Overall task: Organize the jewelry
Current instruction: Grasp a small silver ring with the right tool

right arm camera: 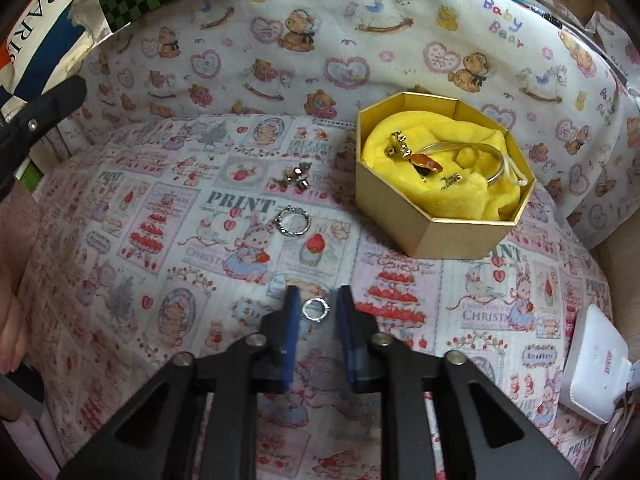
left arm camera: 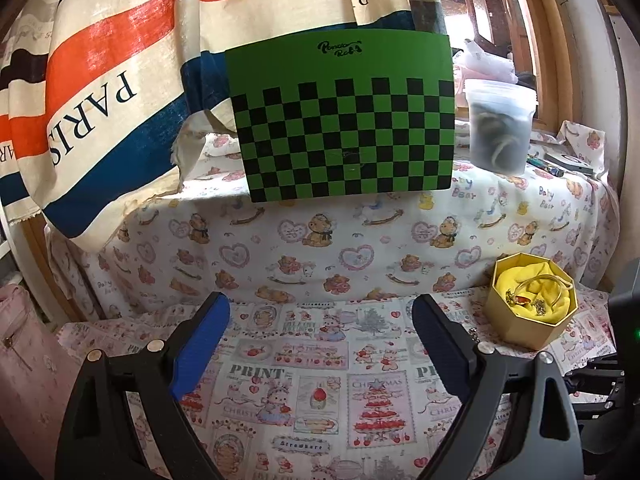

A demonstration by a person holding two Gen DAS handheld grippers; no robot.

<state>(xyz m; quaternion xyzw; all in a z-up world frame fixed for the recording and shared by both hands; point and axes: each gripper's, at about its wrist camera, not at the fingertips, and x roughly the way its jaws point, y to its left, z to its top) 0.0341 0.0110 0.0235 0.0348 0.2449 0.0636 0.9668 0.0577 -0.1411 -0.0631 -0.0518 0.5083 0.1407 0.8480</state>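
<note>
A gold hexagonal jewelry box with yellow cloth lining holds a bangle, an orange-stone piece and small charms. On the printed cloth lie a small silver ring, a larger beaded silver ring and a pair of metal earrings. My right gripper is partly open, its blue pads on either side of the small ring, not clamped on it. My left gripper is open and empty above the cloth, left of the box.
A green and black checkered board leans at the back. A striped "PARIS" cloth hangs at left. A clear plastic tub stands at back right. A white device lies at the right edge.
</note>
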